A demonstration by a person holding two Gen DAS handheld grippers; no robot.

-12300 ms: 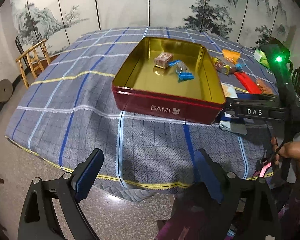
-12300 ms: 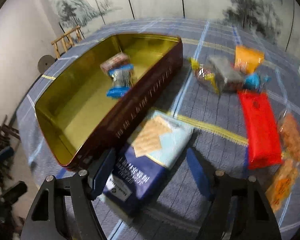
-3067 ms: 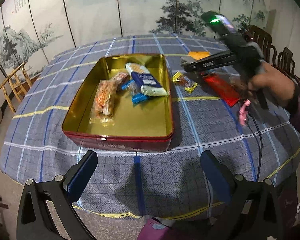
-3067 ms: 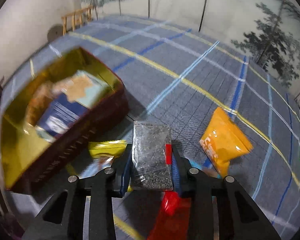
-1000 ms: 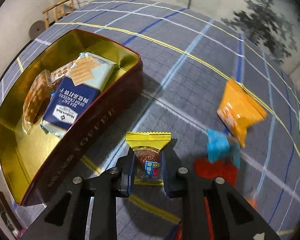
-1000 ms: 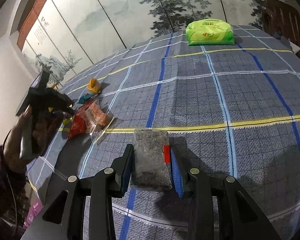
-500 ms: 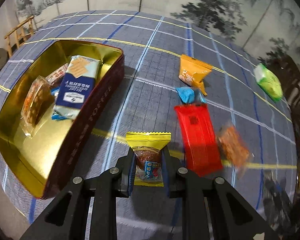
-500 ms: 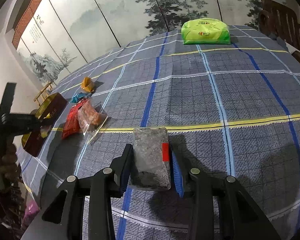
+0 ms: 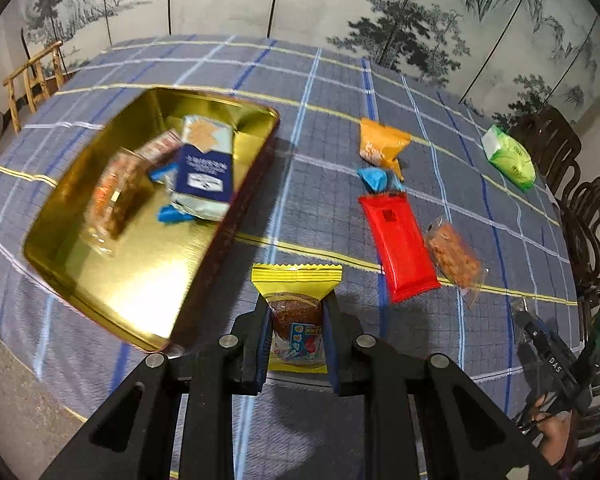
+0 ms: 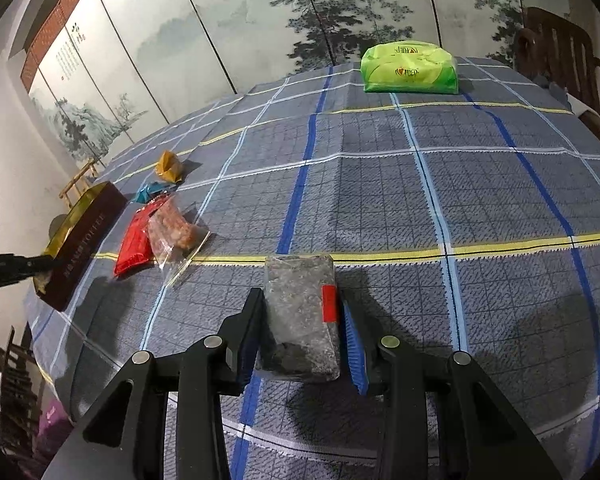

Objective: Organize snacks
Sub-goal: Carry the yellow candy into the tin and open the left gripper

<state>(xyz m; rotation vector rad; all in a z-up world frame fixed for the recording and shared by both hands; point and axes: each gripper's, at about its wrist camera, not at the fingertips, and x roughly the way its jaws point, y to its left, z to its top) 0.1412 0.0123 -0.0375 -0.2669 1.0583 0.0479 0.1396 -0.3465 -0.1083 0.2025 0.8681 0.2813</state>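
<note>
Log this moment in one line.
left claw: shut on yellow snack | right claw: shut on grey packet | tin: part-filled

Dim indoor light, strong fisheye curvature with dark corners.
Tin [image 9: 112, 276] glares and is motion-blurred; soft shadows on worktop [image 10: 480, 208].
</note>
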